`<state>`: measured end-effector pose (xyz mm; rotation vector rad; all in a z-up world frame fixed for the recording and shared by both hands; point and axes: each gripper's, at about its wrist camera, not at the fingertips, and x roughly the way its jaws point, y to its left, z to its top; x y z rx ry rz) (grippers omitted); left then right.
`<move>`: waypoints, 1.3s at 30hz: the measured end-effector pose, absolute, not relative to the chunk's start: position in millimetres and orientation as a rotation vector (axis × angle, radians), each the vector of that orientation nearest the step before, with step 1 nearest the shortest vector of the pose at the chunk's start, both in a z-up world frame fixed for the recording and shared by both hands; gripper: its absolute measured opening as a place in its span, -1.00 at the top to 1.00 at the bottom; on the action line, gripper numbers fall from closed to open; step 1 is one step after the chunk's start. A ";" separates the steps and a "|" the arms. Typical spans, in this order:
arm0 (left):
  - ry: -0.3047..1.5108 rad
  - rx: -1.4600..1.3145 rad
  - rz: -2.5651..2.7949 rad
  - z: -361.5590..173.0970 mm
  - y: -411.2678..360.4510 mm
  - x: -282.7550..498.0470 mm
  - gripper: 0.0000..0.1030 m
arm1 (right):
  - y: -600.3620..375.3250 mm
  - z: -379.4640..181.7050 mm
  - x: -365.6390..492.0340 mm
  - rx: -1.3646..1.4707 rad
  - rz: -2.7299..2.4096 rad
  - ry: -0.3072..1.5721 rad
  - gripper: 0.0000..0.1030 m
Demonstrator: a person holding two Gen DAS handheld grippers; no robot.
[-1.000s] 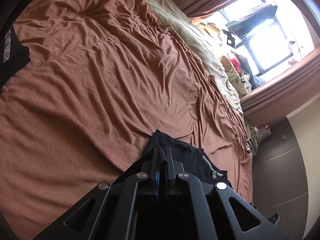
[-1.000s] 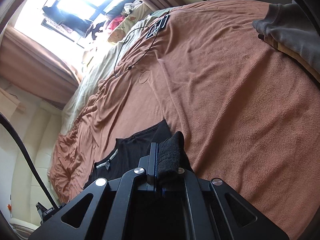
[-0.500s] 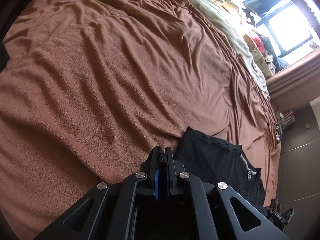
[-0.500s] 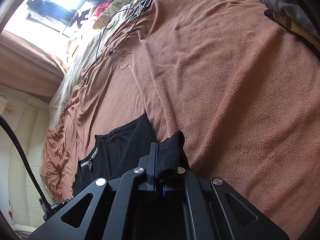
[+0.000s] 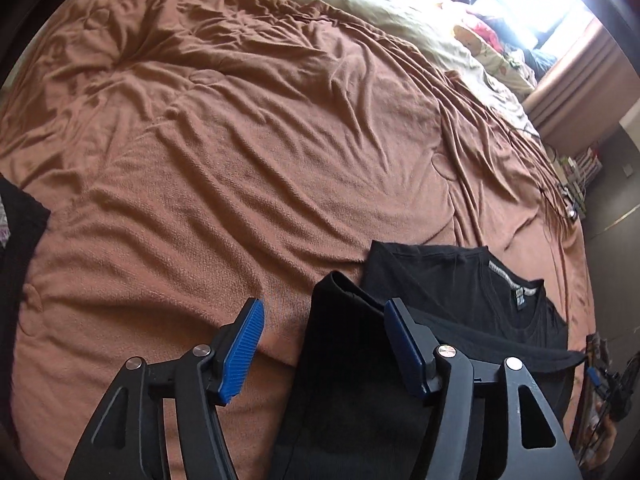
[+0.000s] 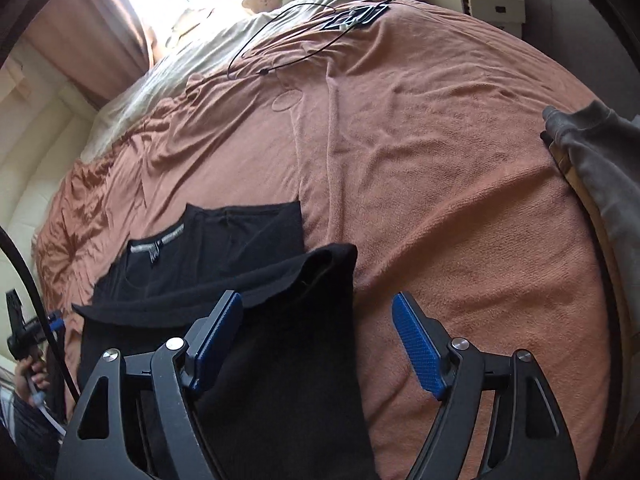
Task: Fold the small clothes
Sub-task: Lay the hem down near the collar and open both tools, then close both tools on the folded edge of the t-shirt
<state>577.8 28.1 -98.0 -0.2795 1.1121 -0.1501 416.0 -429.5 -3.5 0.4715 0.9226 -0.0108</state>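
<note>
A wide bed [image 5: 248, 152] fills the room, covered by a rumpled rust-brown blanket [image 6: 420, 168], with a pale sheet [image 5: 360, 4] showing along the far side under the bright window. A black T-shirt [image 5: 460, 288] lies on the blanket at the near edge of the bed, its collar and label facing up, and its lower part is folded up over the body so that a doubled black panel [image 6: 288, 340] sits on top. A grey garment [image 6: 592, 152] is heaped at the right edge of the bed, well apart from the shirt. A thin black cable [image 6: 280, 40] loops across the blanket near the pillows.

The left claw [image 5: 324, 344] hangs over the folded panel's left edge, blue pads spread wide, gripping nothing; one finger is over the blanket, the other over the black cloth. The right claw [image 6: 316, 340] is likewise spread apart and empty, above the panel's right edge.
</note>
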 end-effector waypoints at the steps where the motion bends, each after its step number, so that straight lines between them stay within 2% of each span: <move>1: 1.119 -0.256 -0.166 -97.6 25.4 575.4 -0.25 | -426.0 -2.3 415.1 0.449 -0.004 0.933 -0.48; 6: 1.153 -0.128 -0.223 -99.1 13.5 565.6 -0.25 | -412.1 -3.6 426.4 0.314 0.000 1.013 -0.48; 12: 1.226 -0.064 -0.189 -127.0 5.8 571.3 -0.25 | -403.1 -21.2 449.7 0.267 -0.015 1.062 -0.48; 23: 1.226 0.009 -0.167 -149.0 -16.8 603.4 -0.25 | -406.4 -43.0 492.7 0.261 -0.032 1.006 -0.47; 25: 1.218 -0.006 -0.158 -151.6 -16.5 611.2 -0.25 | -409.6 -45.0 498.2 0.272 -0.044 0.981 -0.22; 29: 1.219 -0.053 -0.132 -159.1 -13.5 625.1 -0.25 | -420.6 -52.6 506.8 0.350 -0.026 0.949 -0.02; 31: 1.214 -0.082 -0.126 -162.2 -10.7 630.5 -0.19 | -425.4 -55.8 509.2 0.377 -0.034 0.934 0.17; 33: 1.207 -0.115 -0.125 -163.4 -7.6 634.4 0.00 | -429.6 -58.6 509.5 0.416 -0.019 0.918 0.24; 36: 1.198 -0.156 -0.143 -164.3 -3.8 638.3 0.15 | -435.4 -62.2 507.9 0.492 0.044 0.895 0.27; 38: 1.195 -0.169 -0.155 -165.4 -2.2 638.9 0.17 | -436.6 -64.9 508.3 0.514 0.074 0.883 0.29; 39: 1.193 -0.174 -0.161 -166.0 -1.1 639.4 0.18 | -437.6 -66.7 510.0 0.510 0.078 0.885 0.41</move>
